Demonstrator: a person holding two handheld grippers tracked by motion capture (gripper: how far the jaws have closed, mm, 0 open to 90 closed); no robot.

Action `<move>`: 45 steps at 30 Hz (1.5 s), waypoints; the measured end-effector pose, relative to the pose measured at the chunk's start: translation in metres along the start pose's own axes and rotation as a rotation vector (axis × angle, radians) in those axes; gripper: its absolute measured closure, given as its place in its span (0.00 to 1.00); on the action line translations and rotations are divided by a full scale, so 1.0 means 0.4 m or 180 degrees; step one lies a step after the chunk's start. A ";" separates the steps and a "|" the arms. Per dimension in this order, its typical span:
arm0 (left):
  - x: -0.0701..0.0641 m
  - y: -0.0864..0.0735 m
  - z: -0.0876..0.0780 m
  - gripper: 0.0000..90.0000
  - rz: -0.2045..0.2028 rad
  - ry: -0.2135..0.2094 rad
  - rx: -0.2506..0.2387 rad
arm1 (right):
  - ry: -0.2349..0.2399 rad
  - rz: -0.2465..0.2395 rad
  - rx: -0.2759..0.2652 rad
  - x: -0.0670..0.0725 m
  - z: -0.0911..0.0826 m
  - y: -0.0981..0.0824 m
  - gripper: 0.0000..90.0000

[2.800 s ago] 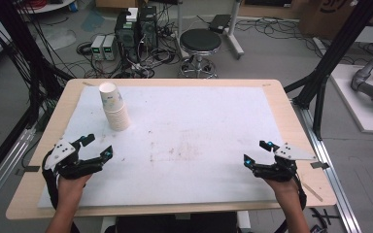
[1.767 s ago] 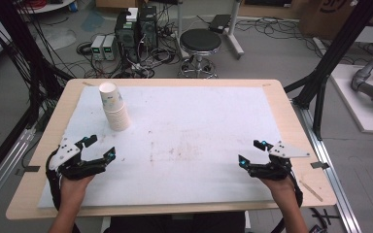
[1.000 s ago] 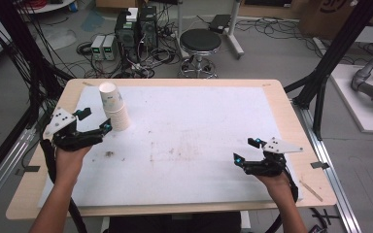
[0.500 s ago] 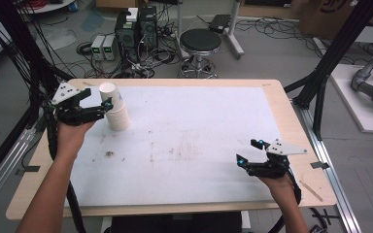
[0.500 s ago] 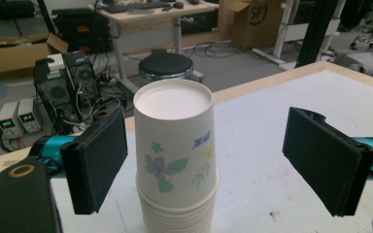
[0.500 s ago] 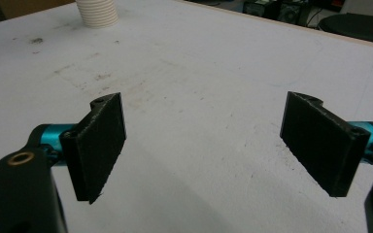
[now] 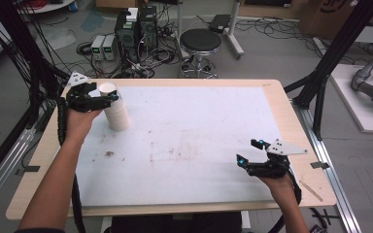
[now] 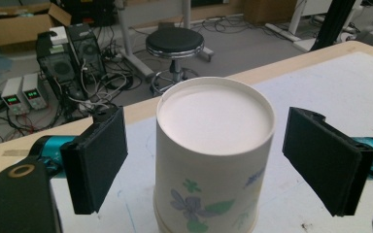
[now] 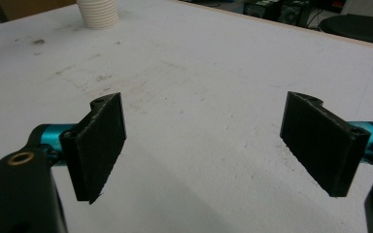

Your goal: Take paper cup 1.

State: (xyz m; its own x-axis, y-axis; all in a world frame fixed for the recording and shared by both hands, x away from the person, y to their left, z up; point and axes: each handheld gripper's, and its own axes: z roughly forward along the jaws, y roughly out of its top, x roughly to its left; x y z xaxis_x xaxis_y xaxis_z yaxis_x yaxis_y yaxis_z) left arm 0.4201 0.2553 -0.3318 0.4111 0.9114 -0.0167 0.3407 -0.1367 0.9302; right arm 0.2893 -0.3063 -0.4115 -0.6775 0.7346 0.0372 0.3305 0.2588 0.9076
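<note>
We are working at one wide wooden table topped with a white, faintly stained sheet [image 7: 189, 141], and beyond its far edge we are seeing one round black stool [image 7: 200, 41] and computer boxes among cables on the floor.

On the sheet's far left part one stack of upside-down white paper cups [image 7: 115, 107] is standing upright; its top cup, printed with small green and blue flowers [image 8: 213, 160], is showing its flat base. We cannot count the cups in the stack, though the ribbed rims at its foot suggest many.

We are holding two grippers. Our left gripper [image 8: 209, 162] is bracketing that top cup, its black pads wide apart, one on each side and neither touching the paper, so it has hold of nothing. Our right gripper [image 7: 250, 151] is hovering over bare sheet near the near right corner, well apart from the stack, jaws likewise spread and empty.

We judge the step in hand to be the approach to grasp the top cup. The next move, we think, calls for closing the pads gently on the cup wall, lightly enough not to crush it, then lifting straight up so one cup comes free.
</note>
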 end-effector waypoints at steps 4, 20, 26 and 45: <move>0.004 -0.004 0.019 0.18 -0.0024 0.0003 0.0061 | -0.0004 0.0018 0.0006 -0.001 -0.002 -0.001 0.19; 0.007 -0.010 0.045 0.35 0.0033 -0.0150 0.0059 | -0.0012 0.0026 0.0006 -0.005 -0.006 -0.005 0.19; 0.008 0.011 0.029 0.36 0.0049 -0.0143 -0.0025 | -0.0005 0.0023 0.0004 -0.002 -0.005 -0.004 0.19; -0.013 0.162 -0.139 0.40 0.0139 -0.0303 -0.0764 | 0.0024 0.0017 -0.0011 0.005 -0.004 0.002 0.19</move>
State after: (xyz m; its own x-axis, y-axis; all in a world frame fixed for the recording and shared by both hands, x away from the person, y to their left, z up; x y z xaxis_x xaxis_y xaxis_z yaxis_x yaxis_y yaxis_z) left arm 0.3931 0.2631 -0.2510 0.5026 0.8645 0.0015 0.1152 -0.0687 0.9910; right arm 0.2872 -0.3056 -0.4100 -0.6807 0.7312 0.0451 0.3318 0.2528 0.9088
